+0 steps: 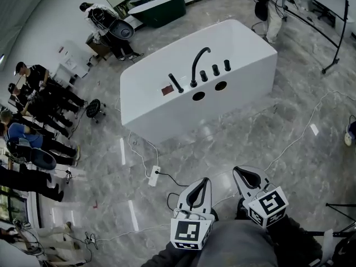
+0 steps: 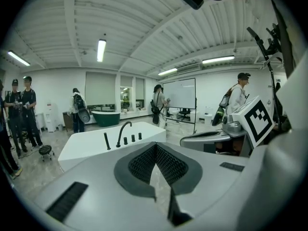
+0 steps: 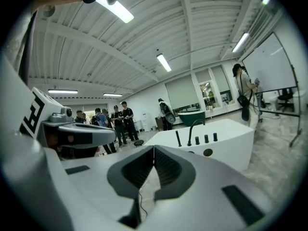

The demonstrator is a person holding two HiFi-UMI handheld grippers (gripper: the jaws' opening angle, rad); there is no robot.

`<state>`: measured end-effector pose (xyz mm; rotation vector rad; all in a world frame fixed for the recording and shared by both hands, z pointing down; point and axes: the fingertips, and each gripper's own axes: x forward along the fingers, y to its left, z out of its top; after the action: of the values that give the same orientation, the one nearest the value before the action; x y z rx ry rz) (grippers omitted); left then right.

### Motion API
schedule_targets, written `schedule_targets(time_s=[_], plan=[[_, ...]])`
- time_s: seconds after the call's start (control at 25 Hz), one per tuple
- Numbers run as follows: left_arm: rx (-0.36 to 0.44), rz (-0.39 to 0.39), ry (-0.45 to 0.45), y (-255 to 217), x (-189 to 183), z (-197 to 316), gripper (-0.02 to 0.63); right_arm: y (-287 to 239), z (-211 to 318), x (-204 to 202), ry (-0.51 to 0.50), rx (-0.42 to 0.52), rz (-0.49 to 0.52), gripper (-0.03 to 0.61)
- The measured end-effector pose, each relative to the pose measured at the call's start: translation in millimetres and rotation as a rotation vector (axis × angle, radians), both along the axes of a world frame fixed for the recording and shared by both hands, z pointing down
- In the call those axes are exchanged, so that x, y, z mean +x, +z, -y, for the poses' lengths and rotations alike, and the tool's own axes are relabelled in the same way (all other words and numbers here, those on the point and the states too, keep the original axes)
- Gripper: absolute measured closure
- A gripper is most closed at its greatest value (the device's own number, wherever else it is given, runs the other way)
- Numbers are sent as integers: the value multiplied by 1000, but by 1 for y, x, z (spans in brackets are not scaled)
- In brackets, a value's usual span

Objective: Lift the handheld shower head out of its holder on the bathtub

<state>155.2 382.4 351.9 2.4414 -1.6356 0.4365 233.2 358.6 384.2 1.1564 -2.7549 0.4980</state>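
Observation:
The white bathtub (image 1: 239,43) stands on the grey marble floor well ahead of me. On its near rim the black handheld shower head (image 1: 175,83) sits as a slanted stick in its holder, left of the arched black faucet (image 1: 199,65) and three black knobs. Both grippers are low in the head view, far short of the tub. My left gripper (image 1: 204,182) is shut and holds nothing. My right gripper (image 1: 239,172) is shut and empty too. The shower head (image 2: 106,141) shows beyond the left gripper (image 2: 155,146). The shower head (image 3: 178,138) lies past the right gripper (image 3: 154,149).
A white power strip (image 1: 154,175) and loose cables lie on the floor between me and the tub. Several people stand at the left (image 1: 33,110), near a rolling stool (image 1: 93,109). A dark green tub (image 1: 158,7) sits at the back, and a black stand (image 1: 334,60) is at the right.

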Motion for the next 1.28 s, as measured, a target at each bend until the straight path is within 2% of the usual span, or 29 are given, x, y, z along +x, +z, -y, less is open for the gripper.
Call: schedule_targets(time_s=[0.24, 0.32, 0.48, 0.64, 1.0, 1.16, 1.28], plan=[[-82, 17, 66, 3, 26, -19, 611, 15, -22, 29, 44, -114, -3, 575], [-90, 19, 47, 12, 26, -10, 611, 30, -18, 29, 22, -137, -4, 575], [-93, 9, -6, 37, 20, 13, 611, 51, 8, 17, -54, -124, -14, 575], [-90, -9, -29, 50, 8, 33, 611, 59, 36, 9, -52, -113, -30, 575], [-60, -48, -61, 60, -57, 78, 611, 64, 80, -39, -25, -82, -53, 575], [-9, -44, -123, 53, -113, 114, 611, 45, 129, -90, -36, -10, -24, 575], [-13, -63, -141, 45, -145, 132, 611, 36, 147, -120, -36, -10, -29, 575]])
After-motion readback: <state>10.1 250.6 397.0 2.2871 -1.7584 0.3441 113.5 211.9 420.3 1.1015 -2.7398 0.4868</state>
